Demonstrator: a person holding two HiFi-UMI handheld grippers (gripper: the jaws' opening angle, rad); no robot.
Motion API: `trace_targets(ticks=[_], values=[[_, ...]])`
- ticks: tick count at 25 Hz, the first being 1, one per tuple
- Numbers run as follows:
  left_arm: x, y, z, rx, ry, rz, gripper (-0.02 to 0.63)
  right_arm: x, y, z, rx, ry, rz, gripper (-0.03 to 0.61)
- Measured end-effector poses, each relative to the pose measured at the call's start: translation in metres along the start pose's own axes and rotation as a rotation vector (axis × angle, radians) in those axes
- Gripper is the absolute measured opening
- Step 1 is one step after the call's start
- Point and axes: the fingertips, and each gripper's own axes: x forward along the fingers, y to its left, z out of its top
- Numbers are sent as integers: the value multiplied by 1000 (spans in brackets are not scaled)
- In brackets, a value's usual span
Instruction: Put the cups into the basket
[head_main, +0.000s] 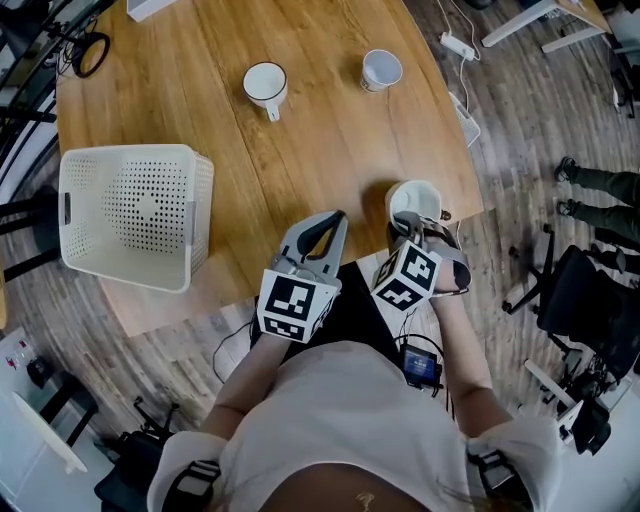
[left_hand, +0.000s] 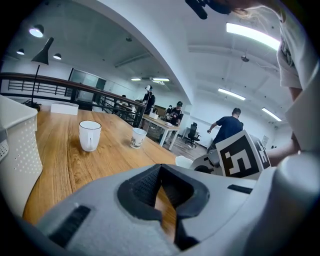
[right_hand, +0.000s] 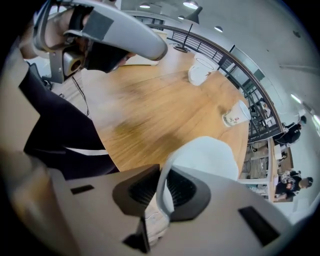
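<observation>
My right gripper (right_hand: 159, 196) has its jaws pinching the white cup (head_main: 415, 198) by the rim, near the counter (head_main: 330, 160) edge. My left gripper (left_hand: 161, 192) has jaws pressed together, I think.

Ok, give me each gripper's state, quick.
Left gripper: shut, nothing between its jaws.
Right gripper: shut on the wall of the white cup at the table's near edge.

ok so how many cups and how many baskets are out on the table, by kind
cups: 3
basket: 1
total: 4
</observation>
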Motion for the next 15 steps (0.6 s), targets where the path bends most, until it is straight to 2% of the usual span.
trace_targets(ticks=[5, 11, 15], values=[[-13, -1, 3, 5, -20, 3, 8, -11, -4, -3, -44, 21, -18, 51], [-30, -5, 11, 1, -60, -14, 8, -30, -13, 10, -93, 15, -49, 49], [-51, 1, 30, 55, -108, -6, 8, -47, -17, 32, -127, 0, -69, 50]])
